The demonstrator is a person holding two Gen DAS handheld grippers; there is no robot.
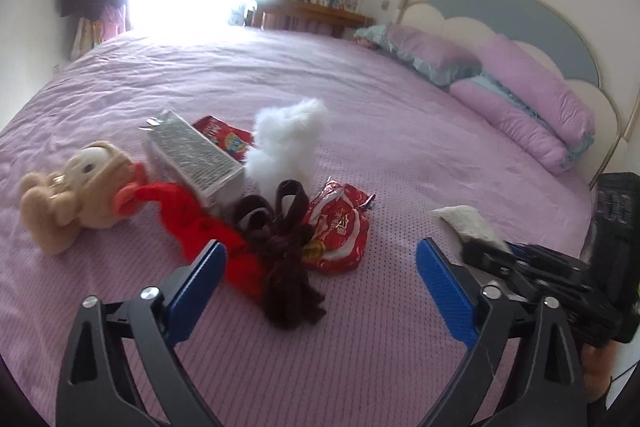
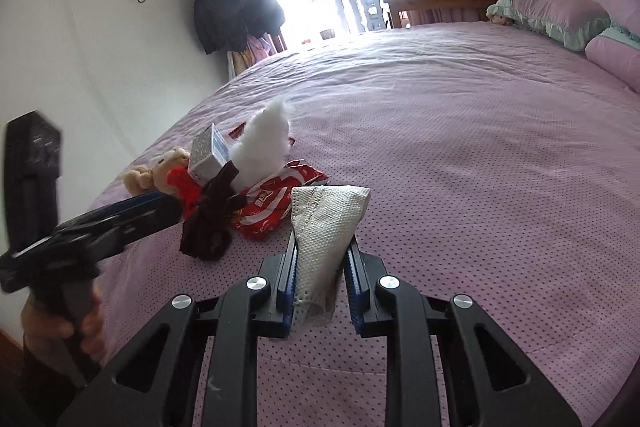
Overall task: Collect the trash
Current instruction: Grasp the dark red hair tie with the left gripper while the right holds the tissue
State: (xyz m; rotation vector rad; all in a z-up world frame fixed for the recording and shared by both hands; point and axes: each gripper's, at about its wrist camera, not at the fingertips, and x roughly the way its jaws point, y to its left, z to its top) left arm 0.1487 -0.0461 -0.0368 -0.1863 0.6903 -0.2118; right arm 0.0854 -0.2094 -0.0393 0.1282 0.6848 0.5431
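On the purple bedspread (image 1: 380, 99) lies a crumpled red snack wrapper (image 1: 340, 231) (image 2: 272, 211). A silver carton (image 1: 196, 159) (image 2: 206, 151) rests behind it, with a second red wrapper (image 1: 226, 139) at its far side. My left gripper (image 1: 320, 255) hovers open just short of the near wrapper, nothing between its blue fingers (image 1: 200, 283). My right gripper (image 2: 324, 241) is shut on a white embossed paper towel (image 2: 326, 223) that sticks up from the jaws. The same towel (image 1: 464, 223) shows at the right of the left wrist view.
Mixed in with the trash are a white fluffy toy (image 1: 284, 143), a tan plush bear (image 1: 76, 187) with a red scarf (image 1: 192, 227), and a dark brown plush (image 1: 288, 259). Purple pillows (image 1: 532, 99) line the headboard. A wooden desk (image 2: 440, 5) and hanging coats (image 2: 232, 3) stand beyond the bed.
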